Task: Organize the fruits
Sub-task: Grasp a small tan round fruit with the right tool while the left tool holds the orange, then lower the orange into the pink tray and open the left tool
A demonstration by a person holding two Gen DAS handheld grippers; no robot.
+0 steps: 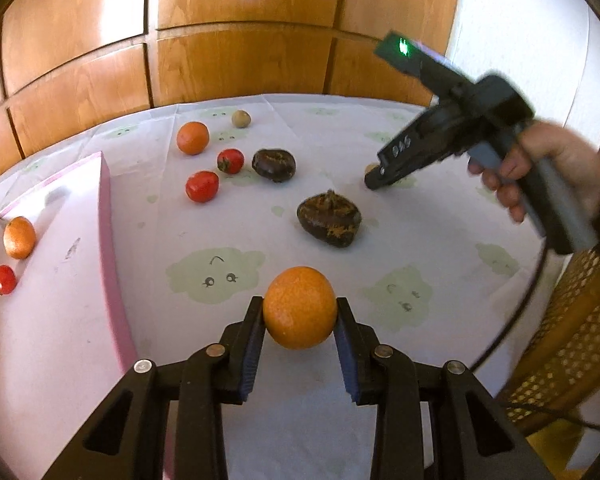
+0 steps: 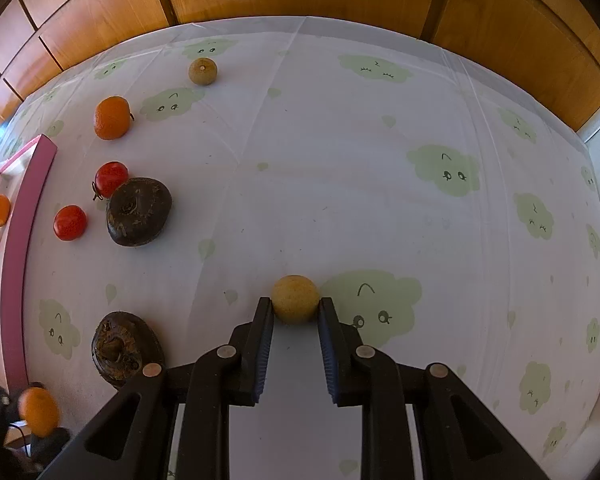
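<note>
- Your left gripper (image 1: pixel 300 312) is clamped on a round orange mandarin (image 1: pixel 300 307), held above the table (image 1: pixel 260 200) with its white cloud-print cloth, just right of the pink-edged white tray (image 1: pixel 80 240).
- Your right gripper (image 2: pixel 296 308) is closed on a small round tan fruit (image 2: pixel 295 298) resting on the table.
- Two red tomatoes (image 2: pixel 70 222), another mandarin and two dark brown lumpy fruits (image 2: pixel 138 211) lie loose nearby.

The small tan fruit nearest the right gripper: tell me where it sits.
In the right wrist view the small tan fruit sits low at centre, pinched between the right gripper fingertips on the tablecloth, beside a green cloud print.
</note>
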